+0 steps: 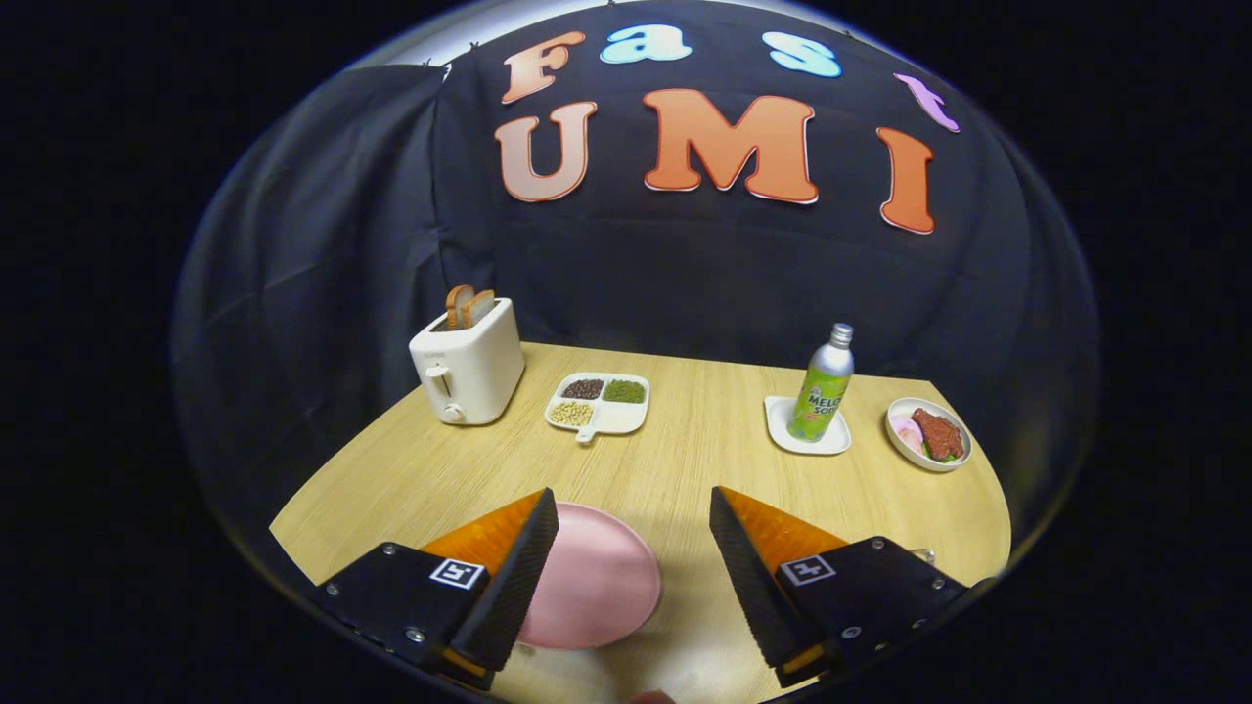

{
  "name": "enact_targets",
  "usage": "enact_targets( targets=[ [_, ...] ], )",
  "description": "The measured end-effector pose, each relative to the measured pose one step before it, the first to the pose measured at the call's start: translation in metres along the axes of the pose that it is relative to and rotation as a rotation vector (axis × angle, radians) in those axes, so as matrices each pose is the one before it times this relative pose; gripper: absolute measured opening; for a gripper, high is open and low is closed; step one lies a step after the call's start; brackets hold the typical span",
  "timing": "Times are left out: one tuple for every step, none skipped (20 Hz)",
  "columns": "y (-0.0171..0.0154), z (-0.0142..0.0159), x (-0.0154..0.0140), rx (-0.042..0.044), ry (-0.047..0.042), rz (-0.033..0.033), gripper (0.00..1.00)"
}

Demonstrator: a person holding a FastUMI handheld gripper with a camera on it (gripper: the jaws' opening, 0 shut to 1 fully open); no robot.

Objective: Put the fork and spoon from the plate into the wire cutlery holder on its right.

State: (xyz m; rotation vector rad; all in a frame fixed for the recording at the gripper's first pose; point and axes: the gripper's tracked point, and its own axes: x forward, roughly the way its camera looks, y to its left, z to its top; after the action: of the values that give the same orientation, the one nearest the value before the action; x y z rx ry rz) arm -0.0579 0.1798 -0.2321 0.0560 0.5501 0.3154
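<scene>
The wooden table carries a white toaster holding bread slices, then a pink plate lying between the wide-spread, empty fingers. Beyond them sit a divided bean tray, a soda bottle on its white coaster, and a food bowl.

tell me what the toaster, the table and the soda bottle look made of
Toaster: looks like matte cream plastic, smooth with rounded corners. Table: pale wood or wood-look laminate, with fine straight grain lines. Soda bottle: likely metal, with a silvery shoulder and cap above a green label. The gripper is open.
</scene>
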Motion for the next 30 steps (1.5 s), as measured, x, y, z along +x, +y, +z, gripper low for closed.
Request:
enact_targets(
  targets=[
    [0.00779, -0.00558, 0.00175, -0.00052, 0.01425, 0.00776, 0.94],
    [0.00820, -0.00673, 0.00486, -0.00589, 0.02074, 0.00873, 0.94],
    [0.00914, -0.01198, 0.00639, -0.01315, 0.03355, 0.01093, 0.94],
    [0.00822, -0.01444, 0.00612, -0.02110, 0.04809, 0.00993, 0.94],
    [0.00608, -0.01143, 0.00672, -0.01777, 0.03735, 0.00158, 0.94],
    [0.00820, -0.00707, 0.00542, -0.01207, 0.02708, 0.00615, 0.95],
    [0.00607, -0.00707, 0.00474, -0.00908, 0.02448, 0.00463, 0.96],
    [0.00412, -0.00609, 0.00342, -0.01045, 0.02475, 0.00183, 0.95],
    [0.00347, -0.00559, 0.00463, -0.01236, 0.02323, -0.00074, 0.96],
    [0.00263, -0.00761, 0.00474, -0.01308, 0.02907, 0.00028, 0.96],
    [0.00511, -0.00836, 0.00456, -0.01167, 0.04101, 0.01185, 0.95],
    [0.00555, -0.01008, 0.00309, -0.01457, 0.04363, 0.01635, 0.95],
    [0.00415, -0.00729, 0.00478, -0.02059, 0.02955, 0.01038, 0.95],
    [0.00159, -0.00612, 0.00318, -0.02197, 0.03193, 0.00146, 0.95],
    [0.00273, -0.00611, 0.00336, -0.01677, 0.02620, -0.00189, 0.95],
    [0.00180, -0.00451, 0.00317, -0.01233, 0.02414, -0.00165, 0.91],
    [0.00013, -0.00548, 0.00325, -0.01269, 0.02927, -0.00790, 0.88],
    [-0.00176, -0.00378, 0.00151, -0.01408, 0.02177, -0.01240, 0.84],
    [0.00050, -0.00178, 0.00079, -0.00979, 0.01204, -0.00245, 0.83],
    [-0.00074, -0.00345, 0.00096, -0.00373, 0.01846, -0.00385, 0.79],
    [0.00010, -0.00291, 0.00183, 0.00190, 0.01899, 0.00123, 0.75],
    [0.00103, -0.00284, 0.00076, 0.00378, 0.02108, 0.00664, 0.65],
    [0.00247, -0.00335, 0.00107, 0.00297, 0.02122, 0.01249, 0.55],
    [0.00263, 0.00117, -0.00085, 0.00175, 0.00442, 0.01720, 0.45],
    [0.00173, -0.00401, -0.00023, -0.00691, 0.01769, 0.01496, 0.41],
    [0.00235, 0.00062, -0.00110, -0.00673, 0.00150, 0.00966, 0.32],
    [0.00164, 0.00013, 0.00150, -0.00736, 0.00157, 0.00602, 0.28],
    [-0.00021, 0.00040, 0.00093, 0.00006, -0.00143, -0.00285, 0.16],
    [-0.00039, -0.00040, -0.00110, -0.00231, 0.00127, 0.00075, 0.12],
    [-0.00061, -0.00001, -0.00064, -0.00111, 0.00091, -0.00199, 0.09]
  ],
)
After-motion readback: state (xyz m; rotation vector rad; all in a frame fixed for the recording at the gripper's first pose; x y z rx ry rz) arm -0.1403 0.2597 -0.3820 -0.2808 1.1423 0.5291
